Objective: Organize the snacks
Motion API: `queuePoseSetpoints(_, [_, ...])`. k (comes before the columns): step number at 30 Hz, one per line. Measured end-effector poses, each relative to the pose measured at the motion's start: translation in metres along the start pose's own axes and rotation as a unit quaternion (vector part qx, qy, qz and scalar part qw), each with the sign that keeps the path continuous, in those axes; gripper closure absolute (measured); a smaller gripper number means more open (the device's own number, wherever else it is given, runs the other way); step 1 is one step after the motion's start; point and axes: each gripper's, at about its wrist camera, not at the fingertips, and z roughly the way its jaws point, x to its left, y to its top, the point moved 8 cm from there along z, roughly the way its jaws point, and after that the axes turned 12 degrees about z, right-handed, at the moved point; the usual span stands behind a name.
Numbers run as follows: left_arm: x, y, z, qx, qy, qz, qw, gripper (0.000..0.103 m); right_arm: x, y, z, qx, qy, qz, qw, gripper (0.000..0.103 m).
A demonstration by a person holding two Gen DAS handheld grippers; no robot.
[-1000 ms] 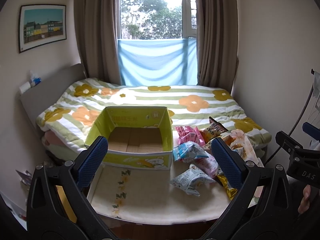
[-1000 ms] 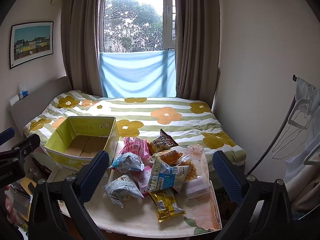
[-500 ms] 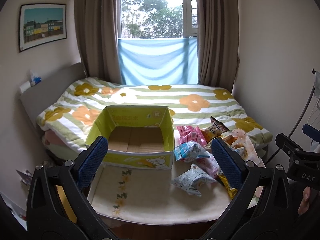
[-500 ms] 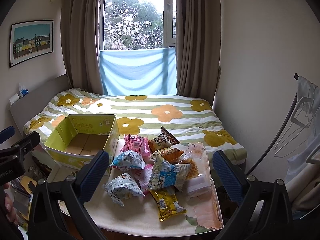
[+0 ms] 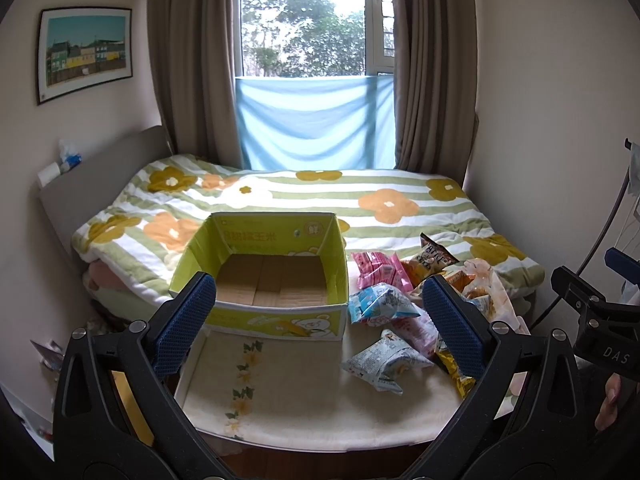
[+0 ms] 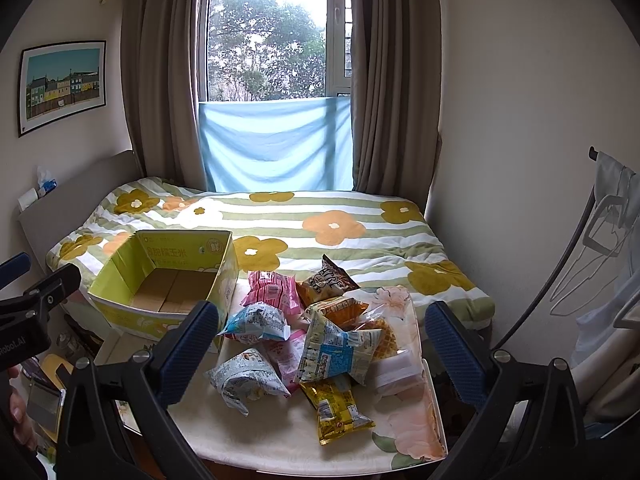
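Observation:
An empty yellow-green cardboard box (image 5: 264, 276) (image 6: 168, 276) stands open on the left of a small cream table (image 5: 304, 404) (image 6: 280, 432). To its right lies a pile of several snack packets: a pink one (image 6: 272, 292), a light blue one (image 6: 256, 322), a blue-white one (image 6: 340, 354), a grey-blue one (image 6: 244, 380) (image 5: 384, 362), a yellow one (image 6: 336, 410). My left gripper (image 5: 316, 320) is open and empty, held back from the box. My right gripper (image 6: 320, 348) is open and empty, held back from the pile.
A bed with a flowered, striped quilt (image 5: 320, 204) lies behind the table. A window with curtains (image 6: 276, 80) is at the back. A clothes rack with hangers (image 6: 608, 240) stands on the right. A headboard shelf (image 5: 60, 168) is at left.
Both views have shifted slightly; the grippers have drifted a little closer to the table. Both stay open and nothing on the table has moved.

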Motion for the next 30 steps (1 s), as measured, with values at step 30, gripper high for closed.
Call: queuePoseSetpoints(30, [-0.066,-0.088,0.152,0.144,-0.191,0.107,0.9651,0.001,-0.039,-0.086,0.087,0.118,-0.034,0.028,0.992,0.001])
